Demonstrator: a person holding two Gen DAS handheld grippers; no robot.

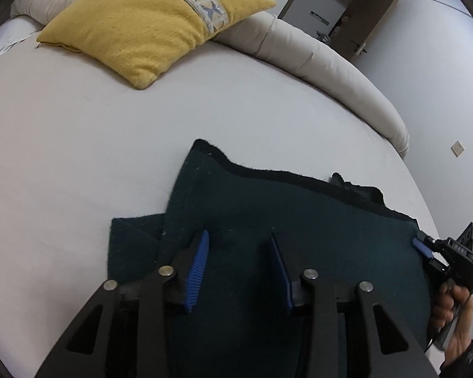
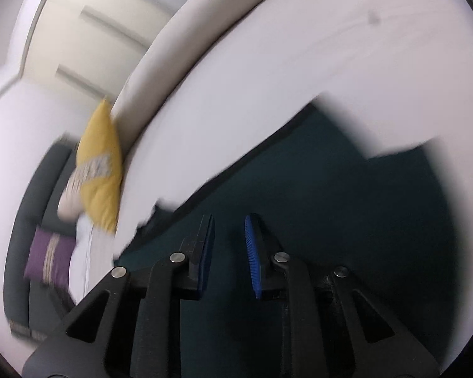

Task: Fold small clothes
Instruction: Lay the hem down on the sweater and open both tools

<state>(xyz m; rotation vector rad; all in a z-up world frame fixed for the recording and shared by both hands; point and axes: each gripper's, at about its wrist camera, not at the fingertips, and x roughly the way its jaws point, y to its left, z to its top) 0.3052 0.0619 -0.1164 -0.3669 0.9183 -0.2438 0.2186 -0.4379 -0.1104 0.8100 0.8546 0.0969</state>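
- here the dark green cloth [image 1: 268,214] lies partly folded on the white bed [image 1: 78,157].
- left claw [image 1: 239,242] gapes above it, gripping nothing.
- right claw [image 2: 228,223], narrowly parted, holds nothing; that view is blurred.

Soft, even indoor light, no glare or hard shadows; left wrist view sharp. Right wrist view heavily motion-blurred, worst toward its edges. Both show fisheye bending and dark vignetted corners.

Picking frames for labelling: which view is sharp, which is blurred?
Left wrist view: sharp, the dark green cloth and yellow pillow crisp, fisheye bending the bed's edge. Right wrist view: motion-smeared, cloth edges and pillow streaked; only the right tool stays crisp.
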